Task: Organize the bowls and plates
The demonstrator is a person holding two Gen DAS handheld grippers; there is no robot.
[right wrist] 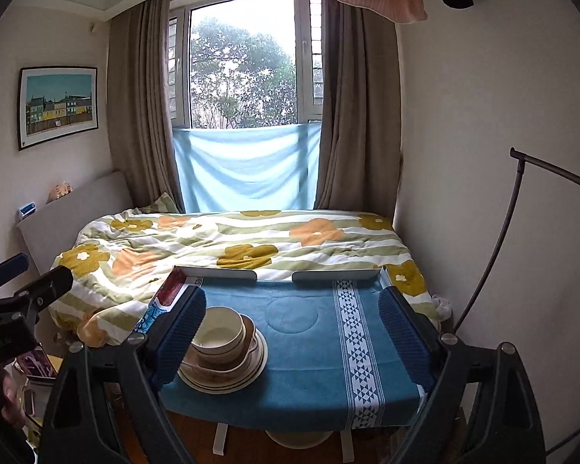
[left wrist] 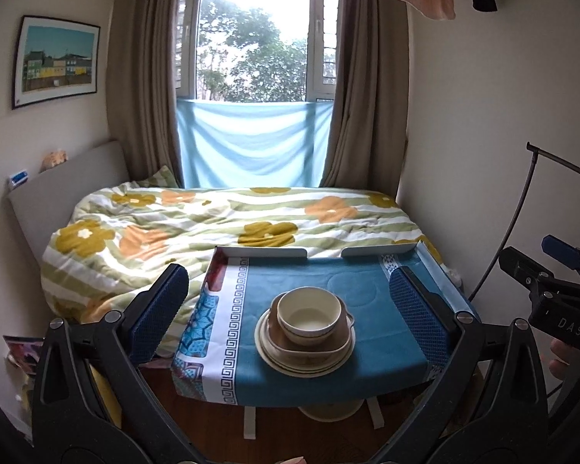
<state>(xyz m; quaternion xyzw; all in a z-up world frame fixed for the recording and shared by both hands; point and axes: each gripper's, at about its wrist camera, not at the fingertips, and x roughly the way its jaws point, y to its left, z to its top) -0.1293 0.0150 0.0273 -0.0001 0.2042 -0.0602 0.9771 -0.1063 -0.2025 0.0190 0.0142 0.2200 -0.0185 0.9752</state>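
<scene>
Basically done, I'd say. Left view: cream ceramic bowl point(left wrist: 309, 316) nested in brown dish on cream plates point(left wrist: 304, 359), mid blue-clothed surface point(left wrist: 375, 309); left gripper point(left wrist: 290, 309) jaws wide, empty. Right view: right gripper point(right wrist: 292, 334) jaws wide, empty, stack by left jaw.

Both wrist cameras sit close above the near edge of the counter point(left wrist: 367, 348), facing the bed point(left wrist: 212, 224) and window point(left wrist: 251, 38). The left view centres the stacked dishes point(left wrist: 305, 328); the right view stands further right. Both share counter, bed and window.
</scene>
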